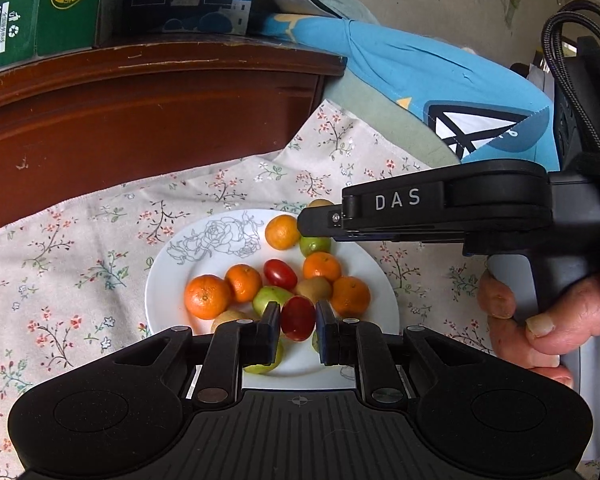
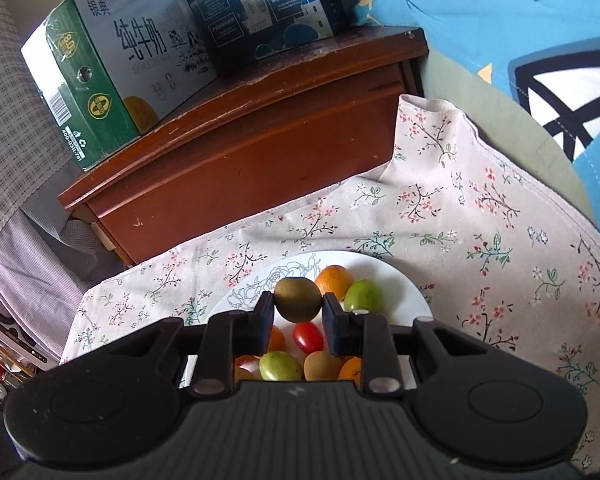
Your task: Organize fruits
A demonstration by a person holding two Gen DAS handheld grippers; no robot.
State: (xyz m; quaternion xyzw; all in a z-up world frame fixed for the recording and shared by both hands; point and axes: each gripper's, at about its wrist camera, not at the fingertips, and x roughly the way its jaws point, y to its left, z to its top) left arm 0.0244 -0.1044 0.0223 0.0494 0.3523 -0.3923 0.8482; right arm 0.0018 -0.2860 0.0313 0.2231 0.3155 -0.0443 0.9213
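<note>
wrist views, angled down, sharing plate (image 1: 188,264)

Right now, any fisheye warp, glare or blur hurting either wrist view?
Left wrist: strong fisheye, the cabinet edge bows; dark vignette in the top corners; the cherry tomato in the left gripper is sharp. Right wrist: same bowing, the view looks hazier and washed out at the upper right; the kiwi in the right gripper is in focus, its near side shaded.

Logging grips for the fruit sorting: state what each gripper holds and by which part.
Left gripper: a red cherry tomato, jaws pressing its two sides. Right gripper: a brown kiwi, clamped across its lower middle.
</note>
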